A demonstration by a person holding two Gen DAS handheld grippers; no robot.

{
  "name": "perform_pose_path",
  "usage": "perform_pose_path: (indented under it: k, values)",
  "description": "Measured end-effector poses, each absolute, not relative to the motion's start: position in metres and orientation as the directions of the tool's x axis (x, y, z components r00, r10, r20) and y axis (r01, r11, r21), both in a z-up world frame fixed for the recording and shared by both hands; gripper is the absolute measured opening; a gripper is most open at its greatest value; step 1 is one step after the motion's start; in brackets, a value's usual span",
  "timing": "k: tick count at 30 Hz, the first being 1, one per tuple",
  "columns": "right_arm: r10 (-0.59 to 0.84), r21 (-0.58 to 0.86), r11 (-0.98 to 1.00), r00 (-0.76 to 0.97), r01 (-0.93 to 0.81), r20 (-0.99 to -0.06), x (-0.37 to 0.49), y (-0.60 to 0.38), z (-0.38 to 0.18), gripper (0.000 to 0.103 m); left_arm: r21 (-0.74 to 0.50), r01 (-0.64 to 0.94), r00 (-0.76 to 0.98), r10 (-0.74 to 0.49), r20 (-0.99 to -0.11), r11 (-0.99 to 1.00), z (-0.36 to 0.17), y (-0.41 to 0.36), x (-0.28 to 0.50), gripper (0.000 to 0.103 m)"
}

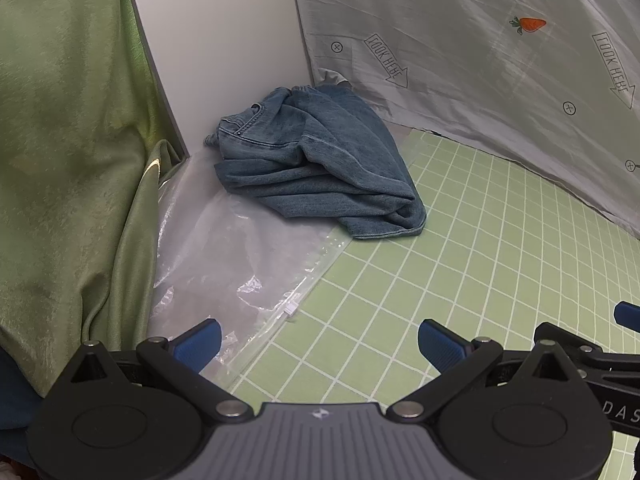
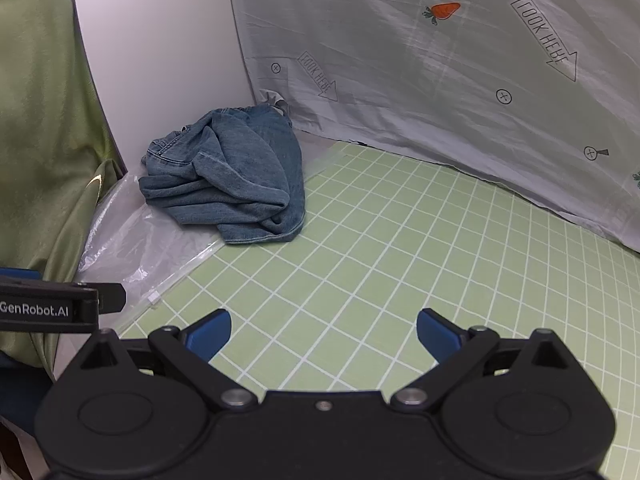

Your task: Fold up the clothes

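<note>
A crumpled pair of blue denim jeans (image 1: 316,160) lies in a heap in the far left corner of the green grid mat (image 1: 460,248), partly on a clear plastic bag (image 1: 224,264). The jeans also show in the right wrist view (image 2: 228,176). My left gripper (image 1: 320,346) is open and empty, low over the near edge of the mat, well short of the jeans. My right gripper (image 2: 324,334) is open and empty beside it, also short of the jeans. Part of the right gripper shows at the left view's right edge (image 1: 592,352).
A grey printed sheet with carrot and arrow marks (image 1: 480,60) hangs behind the mat. A white panel (image 1: 224,48) stands behind the jeans. A green curtain (image 1: 68,160) hangs at the left. The left gripper's body (image 2: 60,304) shows at the right view's left edge.
</note>
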State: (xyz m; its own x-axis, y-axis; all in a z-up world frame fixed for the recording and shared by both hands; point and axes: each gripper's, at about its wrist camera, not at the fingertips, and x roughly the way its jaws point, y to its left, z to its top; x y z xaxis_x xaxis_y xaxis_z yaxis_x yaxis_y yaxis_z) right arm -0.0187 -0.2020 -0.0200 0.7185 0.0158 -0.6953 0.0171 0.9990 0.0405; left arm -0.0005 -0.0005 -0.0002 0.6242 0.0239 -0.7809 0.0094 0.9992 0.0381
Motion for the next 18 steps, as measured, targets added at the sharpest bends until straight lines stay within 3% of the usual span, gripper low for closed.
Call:
perform_pose_path:
  k: [18]
  values:
    - [0.011, 0.035, 0.999, 0.719, 0.018, -0.695, -0.0189, -0.1973, -0.0171, 0.100, 0.040, 0.018, 0.631, 0.020, -0.776, 0.999, -0.0011, 0.0001, -0.0055, 0.103]
